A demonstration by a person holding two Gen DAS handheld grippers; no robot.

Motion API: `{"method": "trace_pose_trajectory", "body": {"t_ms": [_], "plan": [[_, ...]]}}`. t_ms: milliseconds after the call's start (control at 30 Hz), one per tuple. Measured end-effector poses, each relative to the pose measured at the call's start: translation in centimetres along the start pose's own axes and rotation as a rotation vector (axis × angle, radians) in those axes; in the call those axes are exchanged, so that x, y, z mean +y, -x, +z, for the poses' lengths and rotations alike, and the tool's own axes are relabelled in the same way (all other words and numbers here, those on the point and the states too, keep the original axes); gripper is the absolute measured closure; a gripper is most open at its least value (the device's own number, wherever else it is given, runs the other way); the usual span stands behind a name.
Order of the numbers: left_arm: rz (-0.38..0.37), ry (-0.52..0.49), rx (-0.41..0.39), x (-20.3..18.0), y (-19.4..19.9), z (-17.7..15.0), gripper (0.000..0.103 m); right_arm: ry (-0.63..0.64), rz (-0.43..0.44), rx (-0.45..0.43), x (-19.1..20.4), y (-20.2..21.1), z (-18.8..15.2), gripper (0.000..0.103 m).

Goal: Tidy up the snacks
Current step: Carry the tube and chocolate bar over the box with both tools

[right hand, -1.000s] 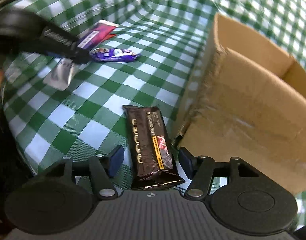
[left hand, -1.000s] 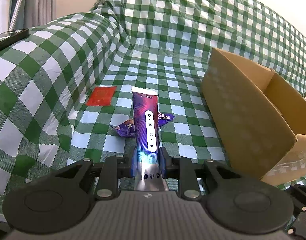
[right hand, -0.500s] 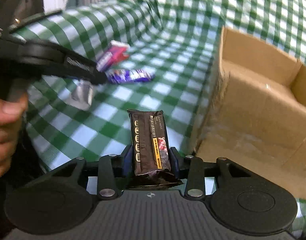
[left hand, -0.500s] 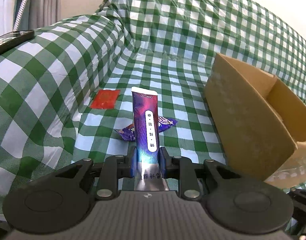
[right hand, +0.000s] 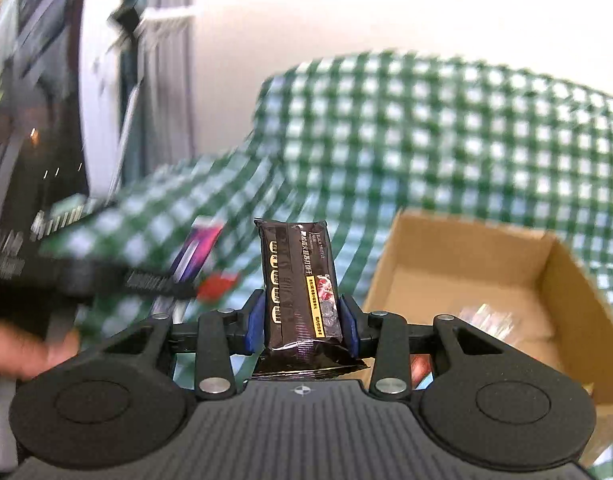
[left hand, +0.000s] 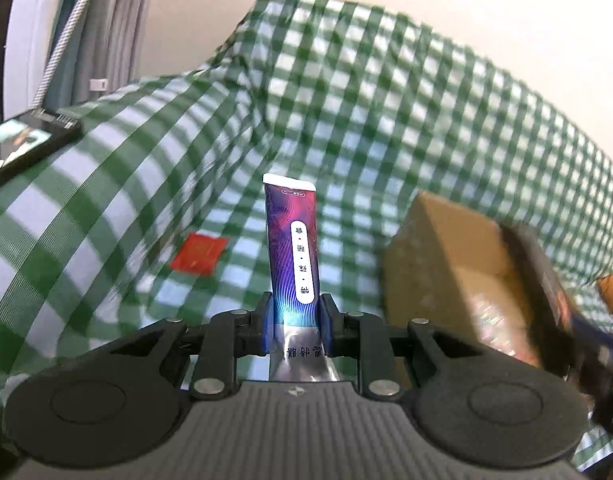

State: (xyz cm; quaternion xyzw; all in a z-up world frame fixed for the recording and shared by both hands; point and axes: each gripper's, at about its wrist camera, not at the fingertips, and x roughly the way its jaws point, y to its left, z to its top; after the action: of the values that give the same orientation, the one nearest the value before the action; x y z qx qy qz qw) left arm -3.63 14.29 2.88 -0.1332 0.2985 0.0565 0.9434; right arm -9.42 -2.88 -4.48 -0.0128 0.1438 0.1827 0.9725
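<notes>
My left gripper is shut on a tall purple snack packet and holds it upright above the checked sofa cover. My right gripper is shut on a dark brown snack bar, lifted off the cover, left of the open cardboard box. The box is at the right in the left wrist view, with a shiny wrapper inside. A red packet lies on the cover to the left. The right gripper with its bar shows blurred at the right edge.
A green and white checked cloth covers the sofa seat, arm and back. A phone lies on the left armrest. Curtains and a wall stand behind. The person's hand holds the left gripper at the left edge.
Both grippers have risen and tilted up, so more sofa back and wall show. The right gripper closed on the brown bar and lifted it. The purple candy wrapper is out of sight.
</notes>
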Motion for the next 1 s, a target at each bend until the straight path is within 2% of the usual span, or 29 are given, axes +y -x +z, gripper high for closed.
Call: {"method": "trace_pose_trajectory", "body": {"t_ms": [133, 300, 400, 500, 567, 633, 767, 900, 1000], "plan": [[-0.049, -0.010, -0.009, -2.6, 0.4, 2.4, 0.078, -0.055, -0.061, -0.080, -4.4, 0.6, 3.8, 0.062], [-0.143, -0.053, -0.002, -7.1, -1.4, 4.9, 0.078, -0.101, -0.176, -0.130, -10.9, 0.0, 6.2, 0.062], [-0.198, -0.101, -0.005, -10.2, -3.2, 5.8, 0.078, -0.124, -0.245, -0.124, -14.3, -0.6, 6.0, 0.062], [-0.253, -0.165, -0.020, -13.0, -5.0, 6.3, 0.078, -0.153, -0.310, -0.103, -16.6, -1.2, 4.2, 0.062], [-0.297, -0.190, -0.039, -14.2, -6.4, 6.1, 0.078, -0.186, -0.333, -0.061, -17.4, -1.5, 3.3, 0.062], [-0.332, -0.210, -0.050, -14.8, -7.2, 5.1, 0.078, -0.207, -0.346, -0.077, -18.2, -1.3, 3.2, 0.062], [-0.322, -0.232, 0.018, -15.9, -9.0, 2.9, 0.078, -0.190, -0.359, -0.050, -18.5, -2.1, 2.7, 0.062], [-0.320, -0.270, -0.049, -17.1, -9.4, 2.5, 0.078, -0.160, -0.370, -0.024, -18.6, -3.2, 2.6, 0.062], [-0.337, -0.273, -0.044, -17.6, -9.8, 2.2, 0.078, -0.147, -0.380, -0.014, -18.6, -3.3, 2.4, 0.062]]}}
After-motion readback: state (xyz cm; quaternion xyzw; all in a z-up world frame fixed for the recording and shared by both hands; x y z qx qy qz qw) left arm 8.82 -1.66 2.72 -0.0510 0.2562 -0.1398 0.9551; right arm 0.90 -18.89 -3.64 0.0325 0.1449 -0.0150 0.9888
